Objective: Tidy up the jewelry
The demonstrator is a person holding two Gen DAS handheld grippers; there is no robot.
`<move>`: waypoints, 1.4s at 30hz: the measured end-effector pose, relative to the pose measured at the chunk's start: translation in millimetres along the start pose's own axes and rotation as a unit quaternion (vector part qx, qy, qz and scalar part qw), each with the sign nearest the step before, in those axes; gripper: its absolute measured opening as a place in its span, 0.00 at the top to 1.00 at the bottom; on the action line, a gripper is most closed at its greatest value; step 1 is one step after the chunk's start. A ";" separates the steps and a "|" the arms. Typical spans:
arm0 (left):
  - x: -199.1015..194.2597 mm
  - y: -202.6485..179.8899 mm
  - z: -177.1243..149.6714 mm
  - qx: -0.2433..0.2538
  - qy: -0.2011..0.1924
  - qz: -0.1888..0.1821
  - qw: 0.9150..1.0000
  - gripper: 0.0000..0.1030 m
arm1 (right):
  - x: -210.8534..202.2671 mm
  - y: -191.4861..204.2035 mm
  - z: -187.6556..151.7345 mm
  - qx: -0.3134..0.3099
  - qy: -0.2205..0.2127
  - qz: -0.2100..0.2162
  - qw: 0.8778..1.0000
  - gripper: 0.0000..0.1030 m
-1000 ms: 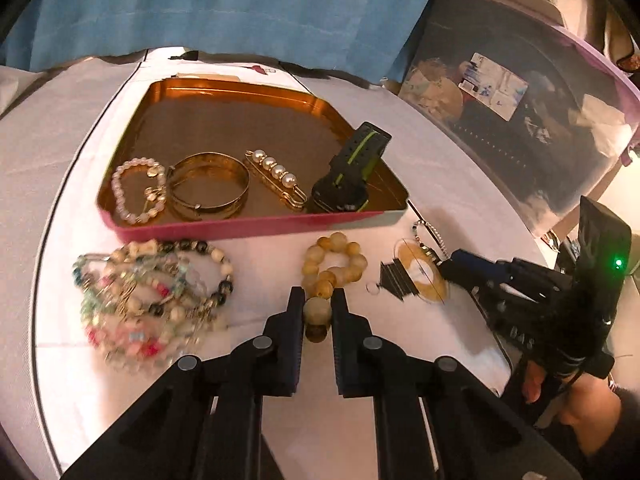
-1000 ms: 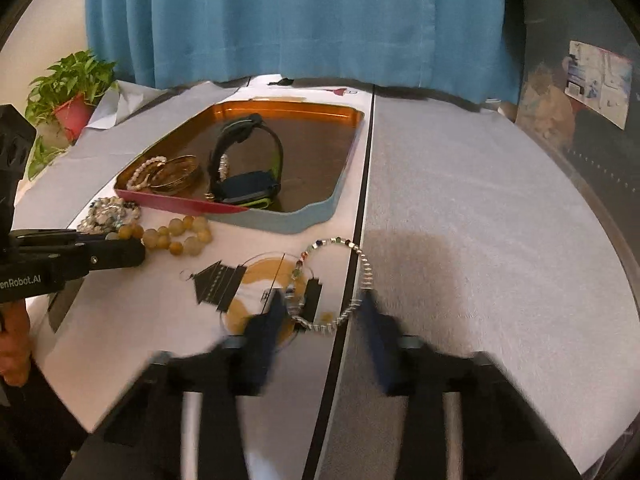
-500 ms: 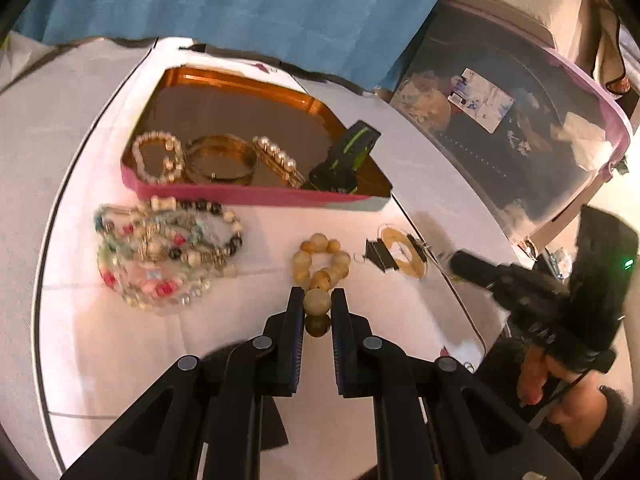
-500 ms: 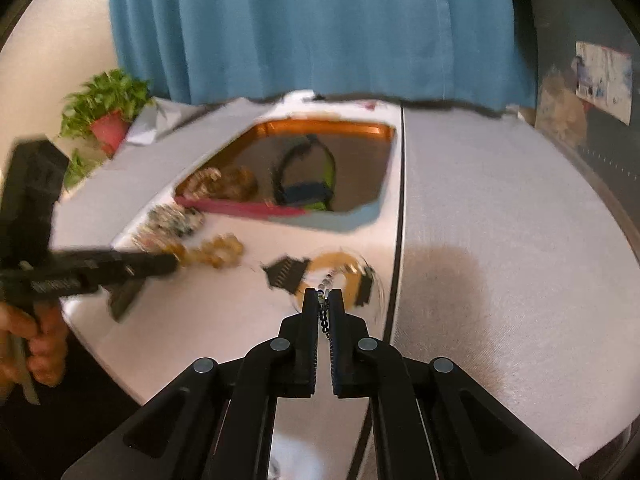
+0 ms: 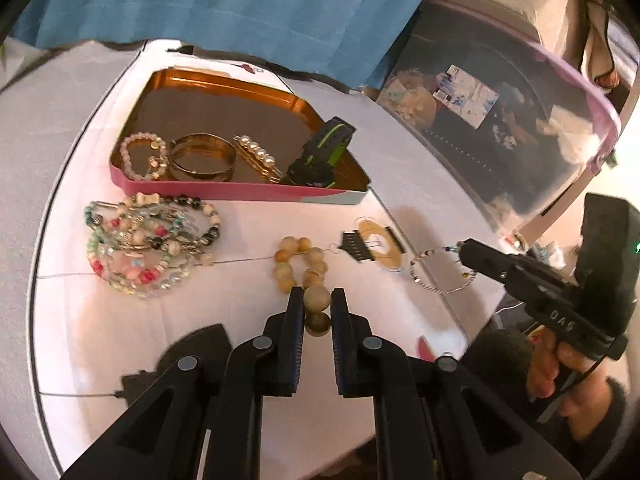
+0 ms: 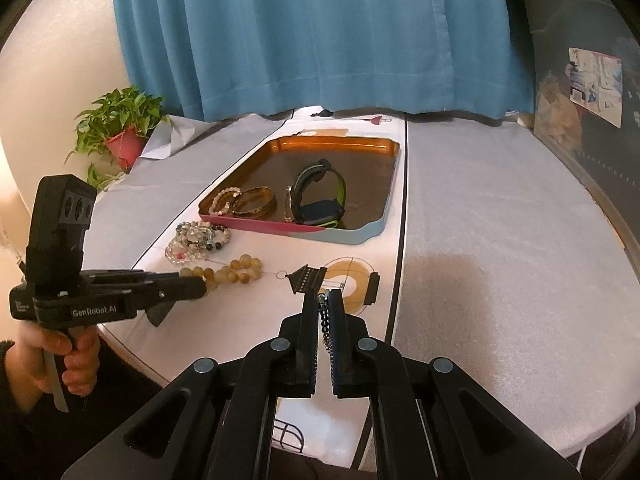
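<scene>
Both grippers are gripping pieces just before the tin tray (image 5: pixel 224 194): left gripper (image 5: pixel 317 304) pinching the amber bead bracelet (image 5: pixel 301 264), right gripper (image 6: pixel 327 300) the silver chain bracelet (image 5: pixel 442 276). Next, likely: carrying them into the tray.

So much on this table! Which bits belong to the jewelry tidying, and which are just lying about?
Part of the job:
- tray
- amber bead bracelet, in the left tongs
- thin chain bracelet, in the right tongs
- heap of bead bracelets

Just lying about:
- potted plant
- blue curtain
- storage bin
</scene>
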State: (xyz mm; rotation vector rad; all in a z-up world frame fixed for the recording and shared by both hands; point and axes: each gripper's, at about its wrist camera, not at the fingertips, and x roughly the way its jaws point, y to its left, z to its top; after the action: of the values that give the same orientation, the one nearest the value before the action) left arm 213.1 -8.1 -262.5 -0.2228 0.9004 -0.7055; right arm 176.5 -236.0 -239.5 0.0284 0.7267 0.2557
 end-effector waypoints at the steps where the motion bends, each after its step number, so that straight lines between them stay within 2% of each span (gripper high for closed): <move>1: -2.0 -2.6 0.3 0.001 -0.003 0.004 1.000 0.90 | -1.1 0.4 1.0 0.000 -0.001 0.000 1.000 0.95; 3: -6.7 -14.8 1.1 0.032 -0.011 0.048 0.998 0.90 | -6.1 3.2 4.2 -0.003 -0.006 0.003 1.000 0.95; 5: -9.0 -24.3 2.1 0.050 -0.013 0.067 0.996 0.91 | -11.5 5.8 7.0 -0.007 -0.010 0.001 1.000 0.95; 9: -15.3 -36.5 5.1 0.060 -0.019 0.078 0.995 0.91 | -22.1 11.1 15.8 -0.008 -0.018 -0.001 1.000 0.95; 13: -26.3 -47.6 9.2 0.068 -0.027 0.070 0.995 0.91 | -34.5 20.3 28.3 -0.006 -0.026 -0.003 1.000 0.95; 17: -42.5 -54.2 12.9 0.055 -0.035 0.069 0.995 0.91 | -49.0 35.3 41.2 -0.013 -0.036 -0.001 0.999 0.95; 19: -51.6 -57.0 15.5 0.050 -0.038 0.071 0.995 1.00 | -56.2 42.9 45.9 -0.019 -0.040 0.004 0.999 0.95; 24: -98.3 -64.2 29.0 0.047 -0.083 0.087 0.992 1.00 | -79.8 63.4 58.4 -0.043 -0.053 0.019 0.997 0.95; 27: -113.0 -68.9 34.6 0.053 -0.099 0.094 0.989 1.00 | -92.3 74.7 65.0 -0.063 -0.064 0.016 0.996 0.95; 29: -110.8 -66.7 33.5 0.056 -0.095 0.102 0.989 1.00 | -89.7 77.7 65.7 -0.070 -0.059 0.015 0.996 0.95; 30: -105.2 -62.8 28.5 0.054 -0.081 0.100 0.990 0.96 | -87.0 76.8 64.4 -0.067 -0.054 0.016 0.996 0.95; 31: -100.2 -59.9 24.4 0.050 -0.070 0.101 0.991 0.84 | -83.2 75.0 61.9 -0.063 -0.049 0.021 0.997 0.95; 32: -93.2 -55.0 17.1 0.041 -0.056 0.104 0.992 0.78 | -77.9 73.5 57.3 -0.061 -0.043 0.022 0.997 0.95; 33: -82.1 -47.8 5.0 0.027 -0.039 0.110 0.993 0.66 | -70.6 72.6 50.0 -0.063 -0.036 0.016 0.997 0.95; 34: -73.6 -43.1 -4.4 0.021 -0.025 0.111 0.993 0.63 | -65.6 71.9 43.9 -0.063 -0.032 0.014 0.997 0.95; 36: -57.5 -35.1 -24.9 0.012 0.001 0.114 0.993 0.64 | -44.6 69.3 23.4 -0.058 -0.014 0.024 0.998 0.95; 39: -46.8 -30.1 -48.1 0.014 0.014 0.104 0.994 0.64 | -17.8 62.4 -1.0 -0.050 0.005 0.029 0.998 0.95; 42: -37.1 -27.5 -57.2 0.025 0.033 0.115 0.993 0.64 | 5.4 50.8 -17.7 -0.031 0.021 0.032 0.999 0.95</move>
State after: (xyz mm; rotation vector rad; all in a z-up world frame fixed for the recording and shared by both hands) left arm 140.2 1.2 -261.4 -0.0498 0.9534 -0.5233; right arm 157.5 -186.6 -250.5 -0.0120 0.7592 0.3397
